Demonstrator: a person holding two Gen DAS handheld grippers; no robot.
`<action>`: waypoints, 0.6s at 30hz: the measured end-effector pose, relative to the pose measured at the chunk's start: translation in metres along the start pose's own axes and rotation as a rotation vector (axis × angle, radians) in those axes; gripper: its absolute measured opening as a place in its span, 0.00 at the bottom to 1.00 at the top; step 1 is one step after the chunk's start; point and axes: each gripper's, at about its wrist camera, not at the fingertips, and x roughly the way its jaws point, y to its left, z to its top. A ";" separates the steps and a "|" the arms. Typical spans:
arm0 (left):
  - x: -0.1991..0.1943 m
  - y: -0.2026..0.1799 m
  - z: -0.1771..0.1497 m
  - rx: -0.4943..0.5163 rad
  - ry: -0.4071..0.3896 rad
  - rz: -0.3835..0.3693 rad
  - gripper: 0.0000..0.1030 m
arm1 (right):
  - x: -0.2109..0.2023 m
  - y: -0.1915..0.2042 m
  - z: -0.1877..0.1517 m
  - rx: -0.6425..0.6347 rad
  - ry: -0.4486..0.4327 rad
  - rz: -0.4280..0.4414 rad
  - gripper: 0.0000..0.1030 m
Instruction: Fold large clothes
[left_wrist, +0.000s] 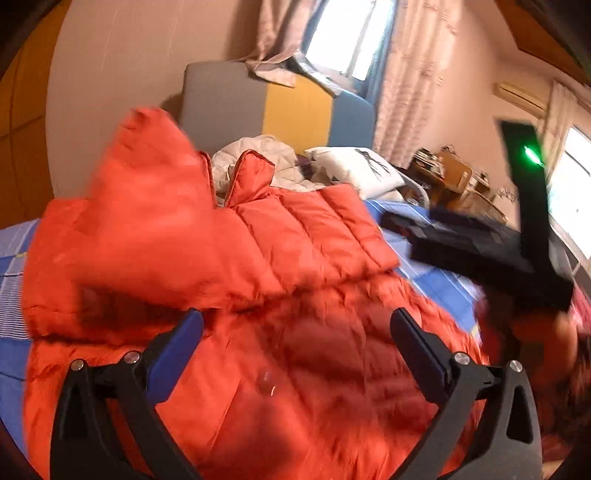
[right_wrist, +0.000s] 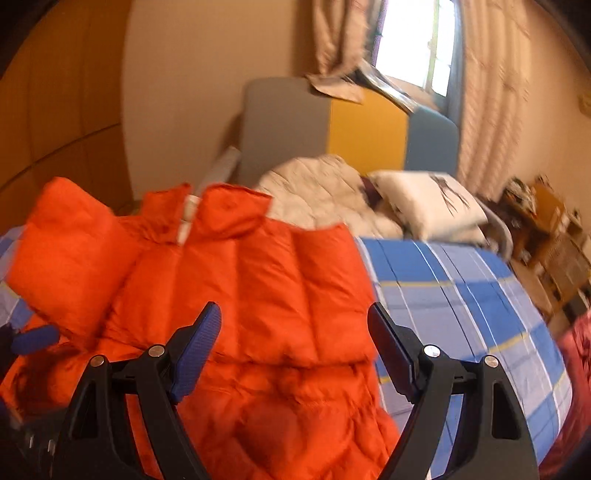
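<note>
A: The orange puffy jacket (right_wrist: 266, 295) lies on the bed (right_wrist: 461, 295), on the blue striped sheet. What could go wrong now?

B: I think it could puff back open. It is thick and full of air, so a fold may spring up if nobody presses it down. It is slippery too, so it might slide off toward the edge.

A: Are the grippers holding it?

B: No. The left gripper (left_wrist: 297, 347) has its fingers spread wide with nothing between them. The right gripper (right_wrist: 294, 347) is the same, wide and holding nothing. Both hang over the jacket.

A: How does the jacket look?

B: Bright orange and shiny, with fat stitched rows. The collar (right_wrist: 207, 210) stands up at the far end. One sleeve (right_wrist: 70, 251) is folded in over the side, and the top part seems doubled over the bottom part. The pictures are blurry, so I can't see small things.
</note>
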 end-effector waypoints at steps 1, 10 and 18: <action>-0.007 0.006 -0.008 -0.004 0.014 0.034 0.97 | -0.001 0.004 0.000 -0.009 0.003 0.004 0.78; -0.032 0.106 -0.042 -0.182 0.141 0.589 0.63 | 0.003 0.021 -0.031 -0.004 0.119 0.056 0.78; 0.007 0.128 -0.014 -0.221 0.174 0.577 0.64 | 0.037 0.000 -0.034 0.255 0.243 0.268 0.86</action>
